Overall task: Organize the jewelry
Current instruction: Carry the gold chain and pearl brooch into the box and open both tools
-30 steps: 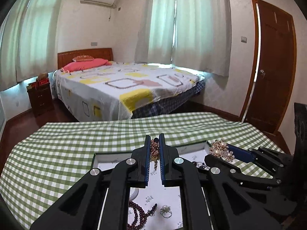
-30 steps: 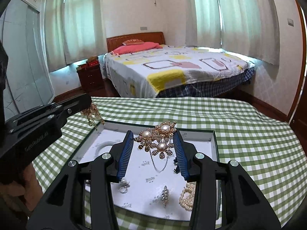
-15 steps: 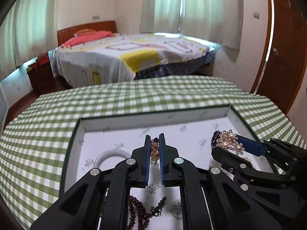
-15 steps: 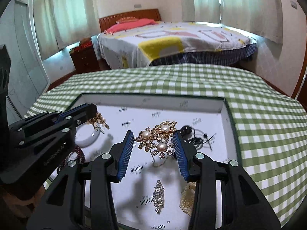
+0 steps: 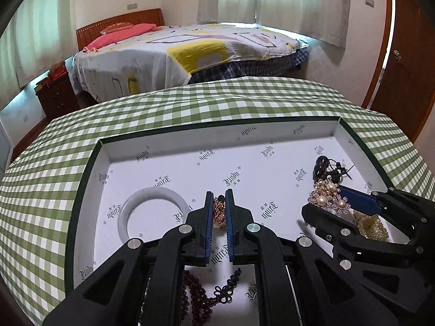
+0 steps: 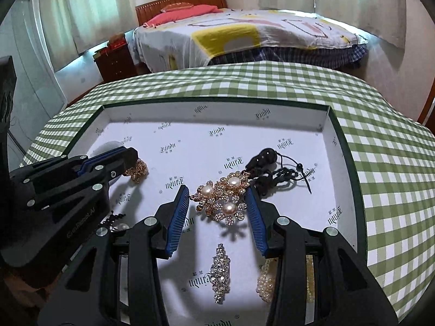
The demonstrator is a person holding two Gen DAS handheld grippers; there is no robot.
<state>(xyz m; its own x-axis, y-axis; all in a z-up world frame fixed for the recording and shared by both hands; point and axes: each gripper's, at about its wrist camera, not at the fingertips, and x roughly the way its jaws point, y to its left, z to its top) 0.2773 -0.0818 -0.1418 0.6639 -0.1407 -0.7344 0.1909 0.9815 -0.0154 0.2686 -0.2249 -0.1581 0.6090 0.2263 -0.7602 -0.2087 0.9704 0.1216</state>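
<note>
- Gold earring (image 5: 219, 212): pinched between the narrow-set pads of the left gripper (image 5: 219, 214), low over the white floor of the tray (image 5: 174, 141), just right of the white bangle (image 5: 152, 212); in the right wrist view it shows as a gold cluster (image 6: 137, 171) at the left gripper's tip (image 6: 130, 160).
- Pearl brooch (image 6: 224, 199): held between the blue pads of the right gripper (image 6: 218, 212), jaws set wide and closed on its edges; it casts a shadow on the tray floor beneath; its far end is close to the black cord pendant (image 6: 265, 159); whether they touch cannot be told.
- Left wrist view: brooch (image 5: 327, 197) at the tip of the right gripper (image 5: 339, 203), near the tray's right side.
- Lying loose in the tray: crystal brooch (image 6: 222, 269); pearl bracelet (image 6: 265, 282); dark red beads (image 5: 198, 298).
- Tray rests on a green check cloth (image 5: 54, 163); a bed (image 5: 190, 49) stands beyond.
</note>
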